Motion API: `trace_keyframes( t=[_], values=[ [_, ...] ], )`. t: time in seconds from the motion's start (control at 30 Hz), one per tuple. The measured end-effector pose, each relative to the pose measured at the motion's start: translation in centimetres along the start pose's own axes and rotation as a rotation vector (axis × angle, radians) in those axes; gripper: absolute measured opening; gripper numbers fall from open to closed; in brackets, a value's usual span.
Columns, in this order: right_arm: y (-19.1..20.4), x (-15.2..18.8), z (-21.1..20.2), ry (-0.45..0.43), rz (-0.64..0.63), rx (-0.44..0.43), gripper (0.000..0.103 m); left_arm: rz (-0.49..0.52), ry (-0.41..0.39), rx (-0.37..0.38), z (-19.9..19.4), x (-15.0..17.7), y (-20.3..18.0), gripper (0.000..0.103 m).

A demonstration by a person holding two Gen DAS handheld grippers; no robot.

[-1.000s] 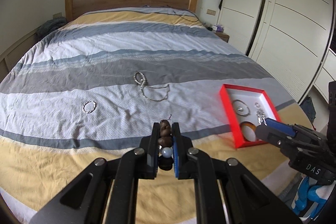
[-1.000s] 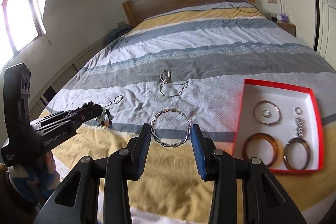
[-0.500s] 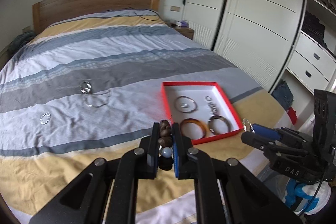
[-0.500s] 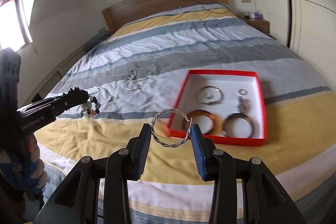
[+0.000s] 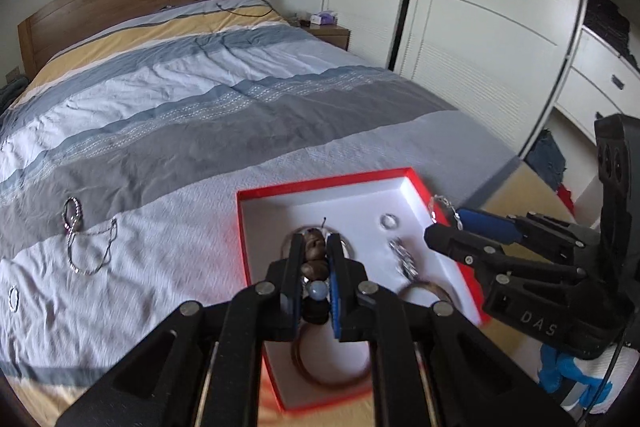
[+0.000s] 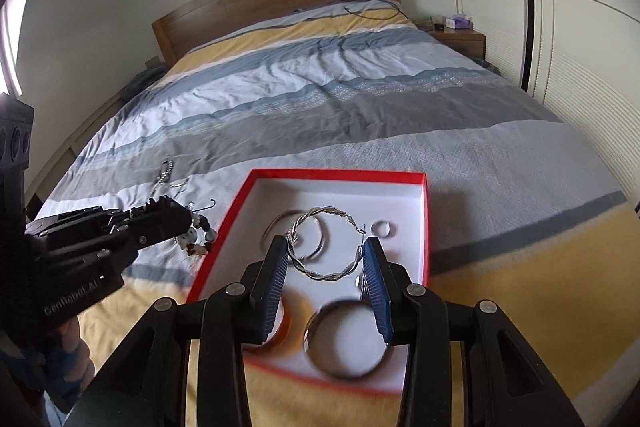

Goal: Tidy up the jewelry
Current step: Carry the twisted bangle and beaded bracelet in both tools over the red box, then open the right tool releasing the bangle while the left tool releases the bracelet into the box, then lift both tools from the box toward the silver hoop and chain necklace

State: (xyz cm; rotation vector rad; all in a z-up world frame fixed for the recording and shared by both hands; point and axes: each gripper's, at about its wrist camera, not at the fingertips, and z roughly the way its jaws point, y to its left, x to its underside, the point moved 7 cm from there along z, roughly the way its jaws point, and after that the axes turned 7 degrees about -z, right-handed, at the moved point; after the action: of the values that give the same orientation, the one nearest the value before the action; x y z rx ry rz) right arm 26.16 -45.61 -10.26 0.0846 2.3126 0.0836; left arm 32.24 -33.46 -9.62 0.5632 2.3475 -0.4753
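My left gripper [image 5: 315,247] is shut on a beaded bracelet [image 5: 315,267] of brown beads and one pale blue bead, held above the red box [image 5: 320,187]. My right gripper [image 6: 326,253] is shut on a twisted silver hoop [image 6: 326,247], held over the same red box [image 6: 340,175]. The box has a white inside and holds a silver bangle [image 6: 344,339], an amber bangle [image 6: 286,323], a thin silver hoop [image 6: 276,223] and a small ring [image 6: 383,228]. The left gripper with its dangling beads [image 6: 198,233] shows at the box's left edge in the right wrist view.
The box lies near the foot of a striped bed [image 5: 200,99]. A silver chain necklace [image 5: 86,247] and a small silver piece [image 5: 14,297] lie on the cover to the left. White wardrobe doors [image 5: 480,27] stand to the right, with a nightstand [image 5: 328,31] by the headboard.
Both grippers have moved toward the red box and now hang over it, each still holding its piece. The box looks nearer and larger in both views.
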Motion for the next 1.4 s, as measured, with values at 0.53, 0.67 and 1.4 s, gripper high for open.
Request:
trace_keyframes(
  t=[0.53, 0.67, 1.4],
  values=[
    [-2.9, -1.0, 13.0, 0.225, -0.066, 0.061, 0.039, -0.116, 0.142, -0.064, 11.4, 0.3, 3.3, 0.013],
    [-2.5, -1.0, 14.1, 0.263, -0.106, 0.099, 0.039, -0.148, 0.166, -0.076, 11.8, 0.4, 4.0, 0.013],
    [-2.1, -3.1, -2.5, 0.117, -0.068, 0.181, 0.055, -0.097, -0.050, -0.034, -6.7, -3.2, 0.5, 0.039]
  ],
)
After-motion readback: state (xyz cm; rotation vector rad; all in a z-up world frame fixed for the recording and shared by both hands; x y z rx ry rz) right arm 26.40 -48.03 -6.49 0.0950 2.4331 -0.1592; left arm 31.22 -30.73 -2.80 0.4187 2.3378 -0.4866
